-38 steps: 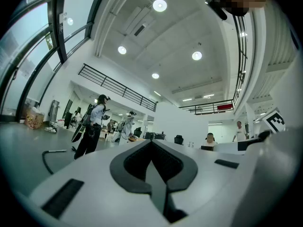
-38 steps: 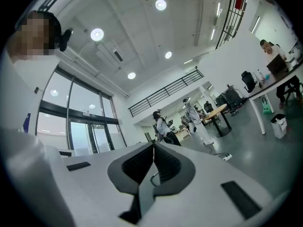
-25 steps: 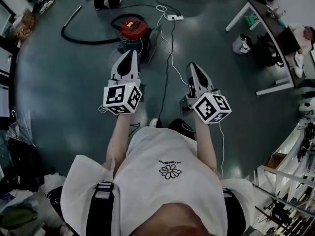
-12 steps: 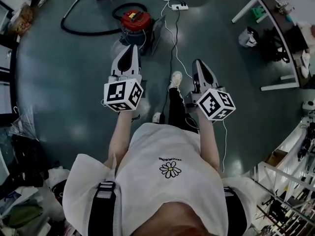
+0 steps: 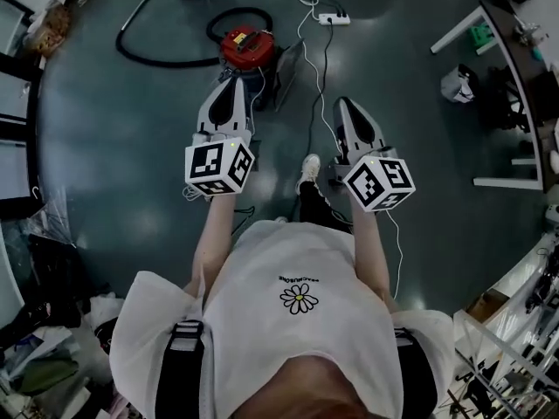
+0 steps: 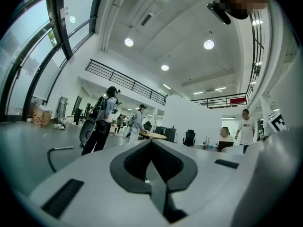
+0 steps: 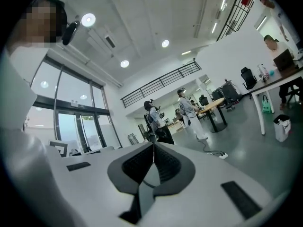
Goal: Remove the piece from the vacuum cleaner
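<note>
The vacuum cleaner has a red lid on a blue drum and stands on the dark floor at the top of the head view. Its black hose curls off to the left and ends in a metal wand. My left gripper is held level above the floor, and its tip overlaps the drum's near side in the picture. The right gripper is level too, to the right of the vacuum. Both have their jaws together with nothing between them, as the left gripper and right gripper views show.
A white cable runs from a power strip down between the grippers. A desk and a white bag are at the right. Clutter lines the left edge. People stand beyond the vacuum.
The person has stepped forward. Both grippers have moved towards the vacuum, and the left tip now sits closer to the drum. The jaws stayed together.
</note>
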Tool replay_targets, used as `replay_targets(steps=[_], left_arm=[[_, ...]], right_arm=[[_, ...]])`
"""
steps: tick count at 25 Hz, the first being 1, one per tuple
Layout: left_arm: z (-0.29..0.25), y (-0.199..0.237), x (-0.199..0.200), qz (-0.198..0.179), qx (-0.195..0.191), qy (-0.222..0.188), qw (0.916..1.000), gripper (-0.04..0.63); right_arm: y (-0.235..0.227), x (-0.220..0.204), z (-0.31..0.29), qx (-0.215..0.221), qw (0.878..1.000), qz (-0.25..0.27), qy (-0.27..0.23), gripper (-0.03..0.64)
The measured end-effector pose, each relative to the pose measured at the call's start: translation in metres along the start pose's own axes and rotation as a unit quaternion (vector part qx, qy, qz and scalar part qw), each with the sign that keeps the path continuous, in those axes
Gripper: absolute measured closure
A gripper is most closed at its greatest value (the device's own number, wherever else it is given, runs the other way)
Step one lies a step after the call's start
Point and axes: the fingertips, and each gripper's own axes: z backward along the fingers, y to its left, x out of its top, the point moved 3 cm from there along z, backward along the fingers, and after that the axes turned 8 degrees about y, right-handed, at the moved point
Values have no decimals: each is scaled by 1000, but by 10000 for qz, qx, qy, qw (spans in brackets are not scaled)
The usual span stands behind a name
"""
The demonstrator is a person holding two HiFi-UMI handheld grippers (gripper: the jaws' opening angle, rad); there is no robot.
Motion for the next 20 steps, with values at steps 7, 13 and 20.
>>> replay_targets(steps=[7, 13, 20], left_arm=[[-100, -21, 19, -303, -5, 127, 9995, 591], [-156, -17, 19, -343, 290, 269, 9986, 591], [-194, 6, 11, -296, 574, 584, 9962, 591]], right_arm=[[-82, 53, -51, 232, 9988, -436, -23, 603], [-132, 68, -97, 422, 9969, -548, 374, 601], [-152, 81, -150, 578, 9948, -572, 617, 601]])
